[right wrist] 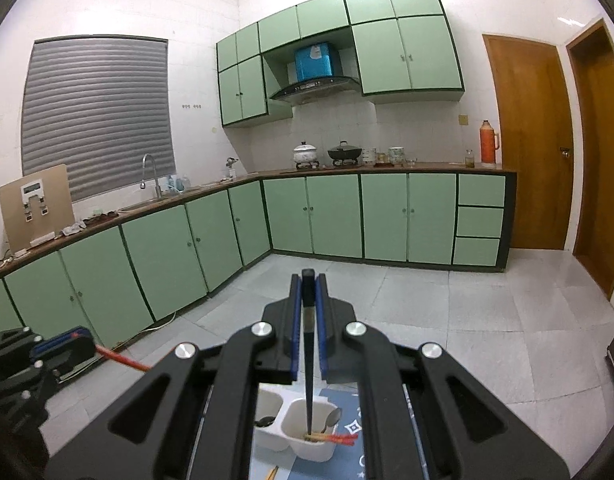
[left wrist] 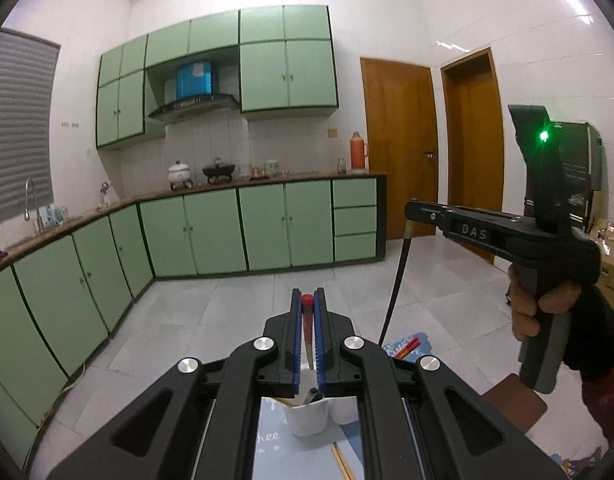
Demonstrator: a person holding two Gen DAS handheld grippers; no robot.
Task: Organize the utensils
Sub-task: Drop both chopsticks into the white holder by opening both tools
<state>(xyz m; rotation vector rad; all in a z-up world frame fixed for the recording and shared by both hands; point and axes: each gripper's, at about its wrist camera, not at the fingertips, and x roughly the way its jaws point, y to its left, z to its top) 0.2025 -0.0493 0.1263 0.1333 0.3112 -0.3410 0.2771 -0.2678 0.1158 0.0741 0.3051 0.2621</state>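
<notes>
My left gripper [left wrist: 307, 296] is shut on a red chopstick [left wrist: 308, 328], whose knobbed end sticks up past the fingertips. A white utensil holder [left wrist: 307, 420] stands below it on a blue mat [left wrist: 267, 436]. My right gripper [right wrist: 308, 280] is shut on a black chopstick [right wrist: 308, 360], and the chopstick's tip hangs down into the right compartment of the holder [right wrist: 311, 450]. That holder has a spoon [right wrist: 333, 418] and some red and wooden sticks in it. In the left wrist view the right gripper [left wrist: 411, 210] is raised at the right, held by a hand [left wrist: 543, 308]. The left gripper [right wrist: 87, 340] shows low on the left.
More red chopsticks [left wrist: 407, 346] lie on the mat, and a wooden pair [left wrist: 341, 460] lies near its front. Green cabinets [right wrist: 211, 240] line the far walls across a pale tiled floor [right wrist: 487, 340]. A cardboard box [left wrist: 611, 268] stands at the right.
</notes>
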